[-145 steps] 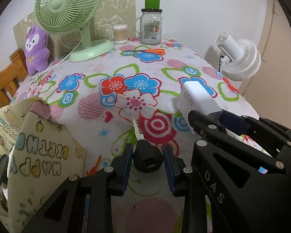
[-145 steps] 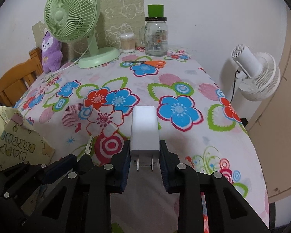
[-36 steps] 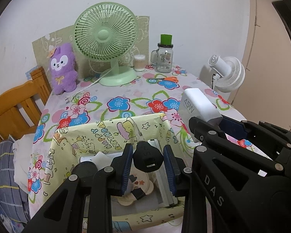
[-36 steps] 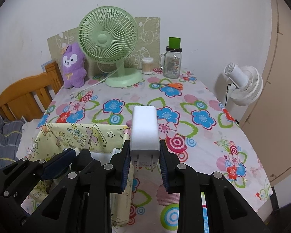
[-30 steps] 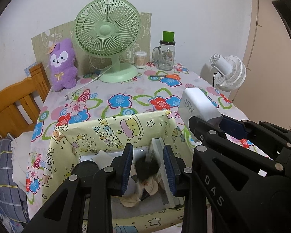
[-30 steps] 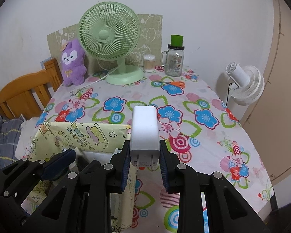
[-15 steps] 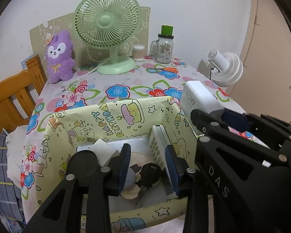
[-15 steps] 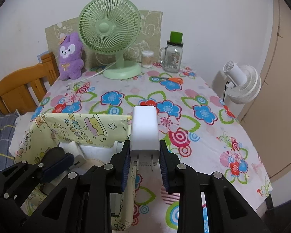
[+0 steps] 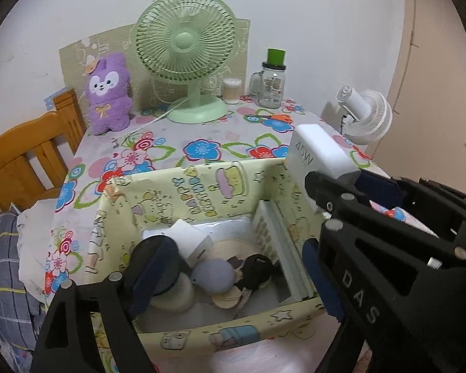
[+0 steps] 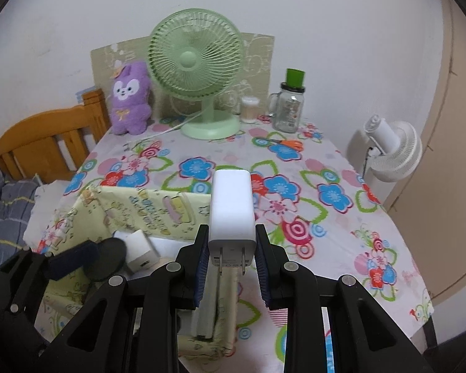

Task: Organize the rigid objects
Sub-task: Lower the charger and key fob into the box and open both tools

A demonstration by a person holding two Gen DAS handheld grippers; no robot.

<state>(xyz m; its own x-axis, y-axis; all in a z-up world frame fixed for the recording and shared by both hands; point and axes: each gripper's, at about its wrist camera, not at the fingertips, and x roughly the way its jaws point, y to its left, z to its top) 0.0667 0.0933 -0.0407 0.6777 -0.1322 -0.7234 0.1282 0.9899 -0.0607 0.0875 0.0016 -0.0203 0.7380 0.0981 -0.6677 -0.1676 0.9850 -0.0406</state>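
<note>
One job remains: the black-headed key [image 9: 257, 269] lies inside the yellow cartoon-print paper box [image 9: 202, 183] beneath the spread-wide left gripper [image 9: 233, 275], while the right gripper [image 10: 232, 265] clamps the white 45W charger block [image 10: 231, 208] above the box's rim.

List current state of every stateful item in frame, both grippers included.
left gripper: open, empty, over the box
right gripper: shut on the white 45W charger, prongs toward the camera
car key: lying loose in the box
yellow patterned box: open-topped, holding several items
green desk fan: upright; running or not, cannot tell
glass mason jar: lid on
</note>
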